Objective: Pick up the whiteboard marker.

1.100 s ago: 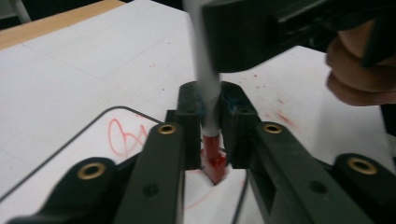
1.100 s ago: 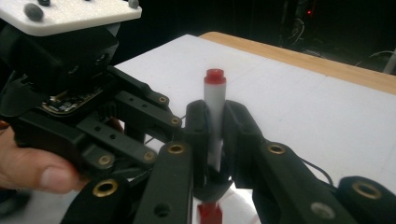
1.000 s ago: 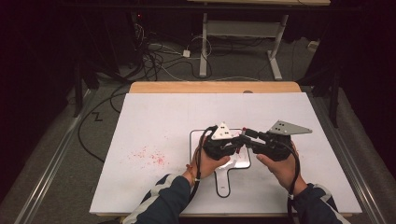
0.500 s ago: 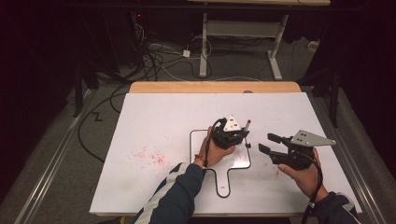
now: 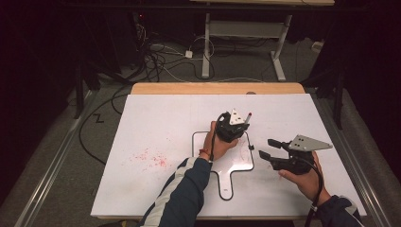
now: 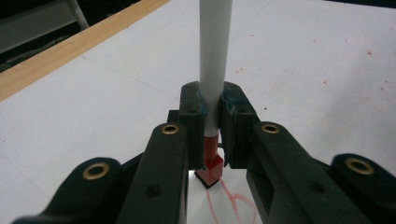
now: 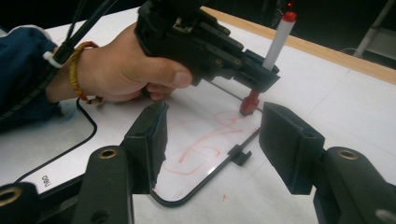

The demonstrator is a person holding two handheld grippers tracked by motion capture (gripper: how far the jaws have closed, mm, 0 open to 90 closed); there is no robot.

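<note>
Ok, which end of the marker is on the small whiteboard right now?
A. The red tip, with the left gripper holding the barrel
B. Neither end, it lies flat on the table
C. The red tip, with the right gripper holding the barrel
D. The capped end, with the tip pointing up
A. The left gripper is clamped on the marker, whose red tip meets the red scribble on the whiteboard; the right gripper stands open, beside it.

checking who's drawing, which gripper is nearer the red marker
Left. The left gripper is shut on the red marker over the small whiteboard; the right gripper sits open, off beside the board's edge.
</note>
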